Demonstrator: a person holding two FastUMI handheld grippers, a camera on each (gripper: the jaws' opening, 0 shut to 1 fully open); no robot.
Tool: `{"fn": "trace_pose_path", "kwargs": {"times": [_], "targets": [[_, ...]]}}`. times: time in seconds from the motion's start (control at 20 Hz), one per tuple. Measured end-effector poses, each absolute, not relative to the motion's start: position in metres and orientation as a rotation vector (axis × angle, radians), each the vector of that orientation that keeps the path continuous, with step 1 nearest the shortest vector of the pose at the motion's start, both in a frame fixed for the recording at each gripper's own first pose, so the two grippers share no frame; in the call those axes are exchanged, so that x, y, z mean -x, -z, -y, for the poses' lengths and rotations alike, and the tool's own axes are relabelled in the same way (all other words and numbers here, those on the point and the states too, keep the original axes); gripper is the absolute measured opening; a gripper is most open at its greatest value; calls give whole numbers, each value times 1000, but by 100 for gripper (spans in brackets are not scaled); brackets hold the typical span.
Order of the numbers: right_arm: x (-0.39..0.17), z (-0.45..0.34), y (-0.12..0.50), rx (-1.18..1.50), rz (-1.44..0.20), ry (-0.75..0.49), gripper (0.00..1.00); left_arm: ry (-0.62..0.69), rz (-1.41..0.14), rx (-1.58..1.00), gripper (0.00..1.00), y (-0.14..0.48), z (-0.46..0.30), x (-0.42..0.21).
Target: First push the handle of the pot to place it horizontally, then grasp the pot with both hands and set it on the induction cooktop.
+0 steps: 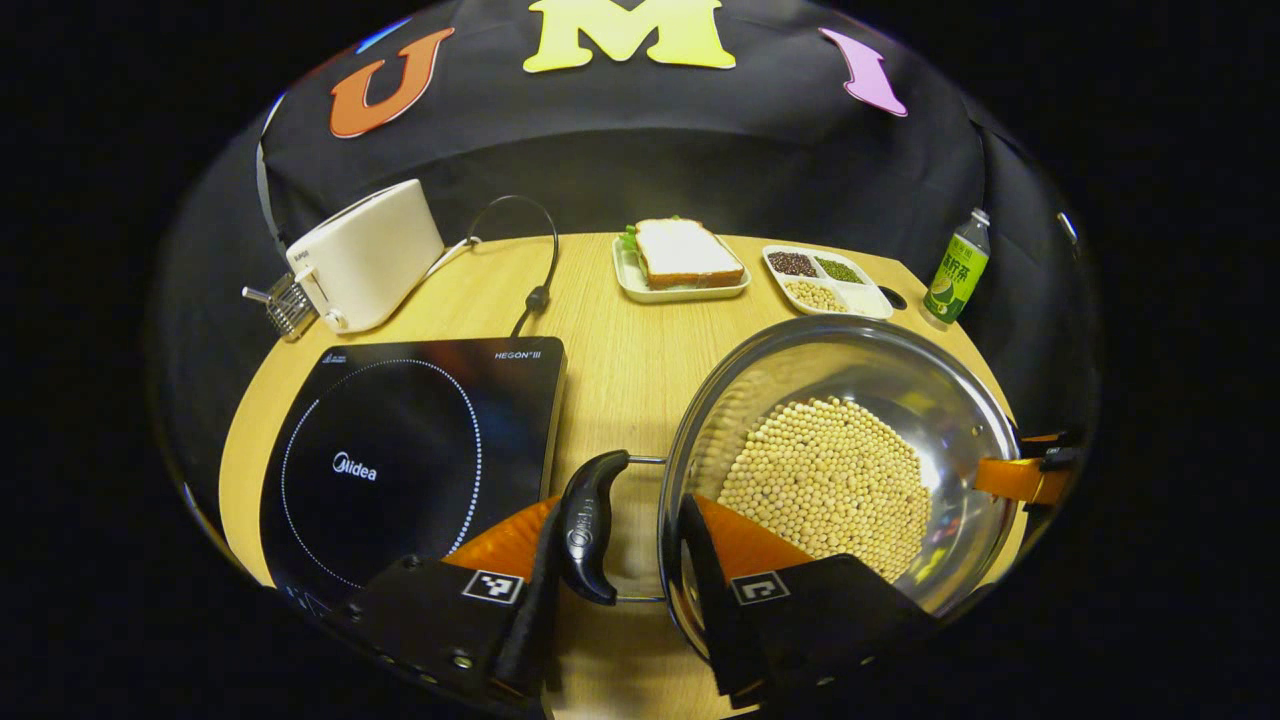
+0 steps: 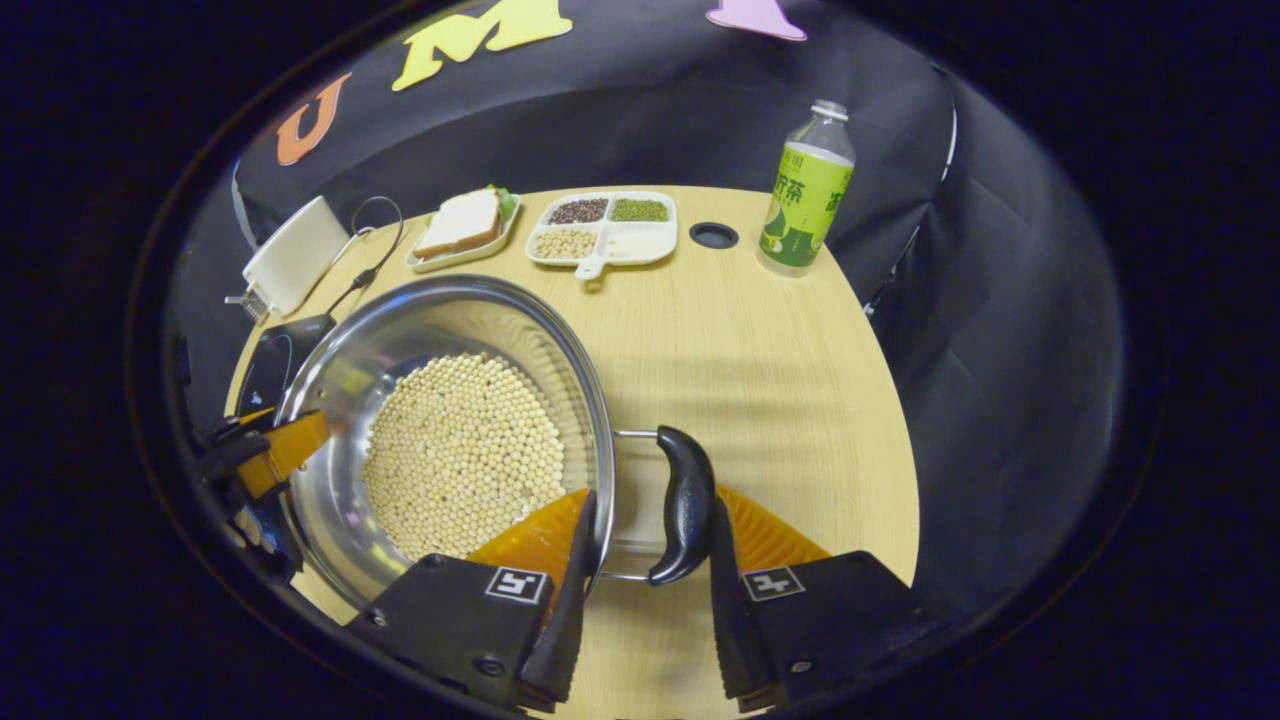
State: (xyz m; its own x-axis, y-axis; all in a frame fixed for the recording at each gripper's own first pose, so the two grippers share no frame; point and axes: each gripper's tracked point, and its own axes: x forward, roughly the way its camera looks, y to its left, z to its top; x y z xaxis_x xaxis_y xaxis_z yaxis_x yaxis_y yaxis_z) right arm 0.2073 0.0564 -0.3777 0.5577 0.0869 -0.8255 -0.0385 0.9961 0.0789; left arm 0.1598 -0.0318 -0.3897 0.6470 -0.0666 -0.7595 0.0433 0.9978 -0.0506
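Steel pot (image 1: 960, 420) of pale round beans (image 1: 830, 480) resting on the wooden counter (image 1: 620, 340), just right of the black induction cooktop (image 1: 400, 450) and not on it. Two black side handles, both lying level.

Left hand-held gripper (image 1: 622, 540) set around the pot's near-side handle (image 1: 590, 525): one finger against the handle's outer face, the other reaching over the rim into the pot, so handle and rim wall both sit between the fingers. Gap narrow, about the width of handle plus rim. Outer finger looks to be touching the handle; firm pressure from both fingers cannot be told.

Right hand-held gripper (image 2: 648, 540) placed the same way at the opposite handle (image 2: 685, 505): one finger just inside the rim beside the beans (image 2: 460, 450), the other against the handle's outer side. Gap again narrow. Seen across the pot (image 2: 340, 390) from the left gripper view as an orange finger at the far rim (image 1: 1020, 478), and the left one likewise from the right gripper view (image 2: 270, 450).

Along the counter's far edge: white toaster (image 1: 365, 255) at the left corner with its cord (image 1: 530, 250), sandwich on a tray (image 1: 685, 255), divided dish of grains (image 1: 825, 280), green-labelled bottle (image 1: 955, 270) at the right corner.
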Motion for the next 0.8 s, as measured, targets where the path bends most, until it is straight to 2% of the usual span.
{"fn": "trace_pose_path", "kwargs": {"times": [0.1,0.15,0.2,0.35,0.4,0.5,0.8], "targets": [[-206,-57,373,-41,-964,-80,53,65,-855,19,59,382,27,-156],[-203,-58,367,-37,-948,-82,53,64,-839,20,70,376,27,-157],[-200,-59,362,-29,-940,-86,53,62,-829,19,59,371,25,-157],[-190,-65,352,-37,-930,-87,53,65,-818,9,59,357,19,-153],[-187,-67,349,-46,-928,-88,55,62,-813,3,59,352,17,-151],[-181,-69,340,-43,-917,-101,53,52,-804,-2,59,342,9,-143],[-159,-93,318,-77,-917,-148,53,8,-781,-49,59,304,-22,-119]]}}
